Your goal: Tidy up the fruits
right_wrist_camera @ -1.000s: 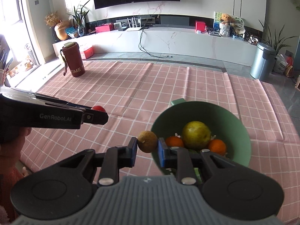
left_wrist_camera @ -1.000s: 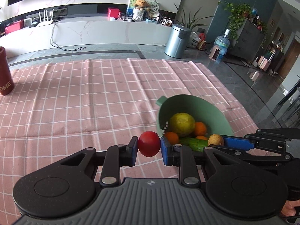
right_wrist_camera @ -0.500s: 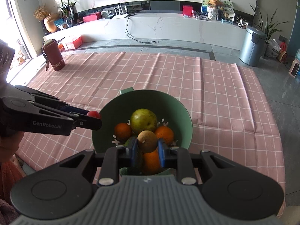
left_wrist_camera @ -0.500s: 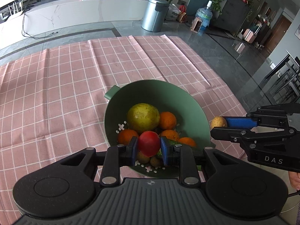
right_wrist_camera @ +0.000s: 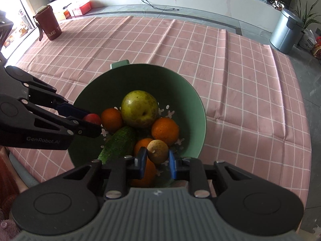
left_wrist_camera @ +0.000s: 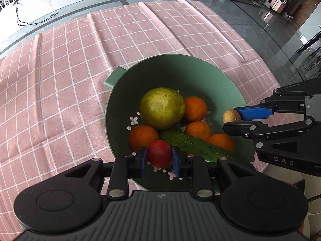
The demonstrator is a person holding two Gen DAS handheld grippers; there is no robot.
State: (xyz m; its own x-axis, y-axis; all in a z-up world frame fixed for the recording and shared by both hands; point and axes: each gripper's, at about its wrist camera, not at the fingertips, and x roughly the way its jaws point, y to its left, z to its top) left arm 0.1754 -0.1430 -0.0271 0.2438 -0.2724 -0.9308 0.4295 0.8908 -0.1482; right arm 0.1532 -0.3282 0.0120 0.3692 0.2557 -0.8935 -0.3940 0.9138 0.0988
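You hold both grippers over the green bowl (left_wrist_camera: 220,74): the left gripper (left_wrist_camera: 159,156) pinches a red fruit (left_wrist_camera: 159,153) at the bowl's 7 o'clock, the right gripper (right_wrist_camera: 157,157) a small tan fruit (right_wrist_camera: 157,151) near 5 o'clock, probably for release inside. Housings read "GenRobot.AI" and "DAS"; the maroon flask (right_wrist_camera: 49,25) reads "TIME".

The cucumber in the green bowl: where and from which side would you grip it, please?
Probably across the cucumber at its upper, exposed end, coming from above with jaws set crosswise to its length. It lies slanted among the oranges; its lower end is hidden behind the right gripper, so the middle looks crowded.
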